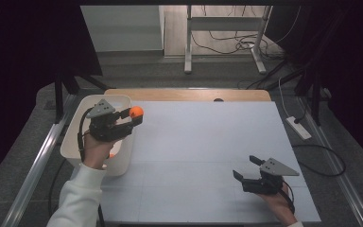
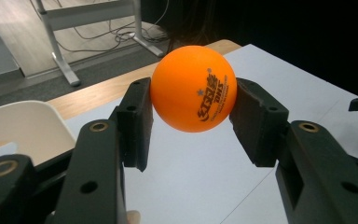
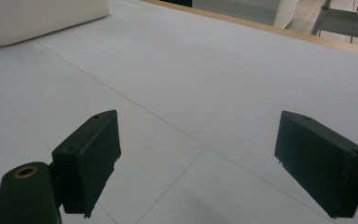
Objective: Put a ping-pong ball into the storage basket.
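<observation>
My left gripper [image 1: 134,116] is shut on an orange table-tennis ball [image 1: 136,112], held above the right rim of a white bin [image 1: 75,127] at the table's left. In the left gripper view the ball [image 2: 194,87], with printed lettering, sits pinched between both black pads [image 2: 137,123]. Another bit of orange shows inside the bin under the hand [image 1: 111,155]. My right gripper [image 1: 246,168] rests low near the table's front right, jaws wide apart with nothing between them; in the right gripper view [image 3: 198,163] only bare white surface lies between its pads.
The white table sheet [image 1: 203,151] spreads between the two hands, with a wooden edge [image 1: 189,94] at the back. The bin's corner [image 3: 42,18] appears far left in the right gripper view. Beyond the table stand a desk frame and floor cables [image 1: 227,42].
</observation>
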`<state>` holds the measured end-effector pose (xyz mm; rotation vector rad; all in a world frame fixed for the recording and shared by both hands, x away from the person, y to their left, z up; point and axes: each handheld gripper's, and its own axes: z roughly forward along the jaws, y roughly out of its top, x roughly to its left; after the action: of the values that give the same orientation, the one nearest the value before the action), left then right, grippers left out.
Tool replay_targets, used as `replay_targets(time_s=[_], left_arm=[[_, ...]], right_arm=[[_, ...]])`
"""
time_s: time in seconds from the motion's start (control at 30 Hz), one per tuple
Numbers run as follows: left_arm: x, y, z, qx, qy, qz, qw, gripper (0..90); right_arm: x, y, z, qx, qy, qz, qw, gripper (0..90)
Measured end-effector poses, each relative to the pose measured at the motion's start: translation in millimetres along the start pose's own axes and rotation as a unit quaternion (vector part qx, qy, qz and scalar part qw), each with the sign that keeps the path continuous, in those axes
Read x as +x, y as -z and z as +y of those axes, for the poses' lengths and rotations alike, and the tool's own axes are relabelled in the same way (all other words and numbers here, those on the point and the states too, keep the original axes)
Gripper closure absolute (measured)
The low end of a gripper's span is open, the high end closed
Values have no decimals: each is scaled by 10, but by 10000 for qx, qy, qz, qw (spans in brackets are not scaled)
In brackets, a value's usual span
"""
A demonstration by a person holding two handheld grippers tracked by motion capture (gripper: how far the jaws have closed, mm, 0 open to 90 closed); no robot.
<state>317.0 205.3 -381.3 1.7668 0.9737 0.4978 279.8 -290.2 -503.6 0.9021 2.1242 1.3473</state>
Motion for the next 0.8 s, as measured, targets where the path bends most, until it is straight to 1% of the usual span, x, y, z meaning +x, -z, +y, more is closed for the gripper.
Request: replay_targets(time_s=[0.43,0.53,0.8], left_arm=[[130,102,-89,12,169,203,9997,500],[151,120,-106,27,173,283,9994,500],[253,165,-161,68,299,454,9985,500]], right_arm=[[6,-3,-1,17,-7,-5,10000,141],[5,-5,-1,18,1,-7,10000,142],[6,-5,-2,21,8,-13,10000,142]])
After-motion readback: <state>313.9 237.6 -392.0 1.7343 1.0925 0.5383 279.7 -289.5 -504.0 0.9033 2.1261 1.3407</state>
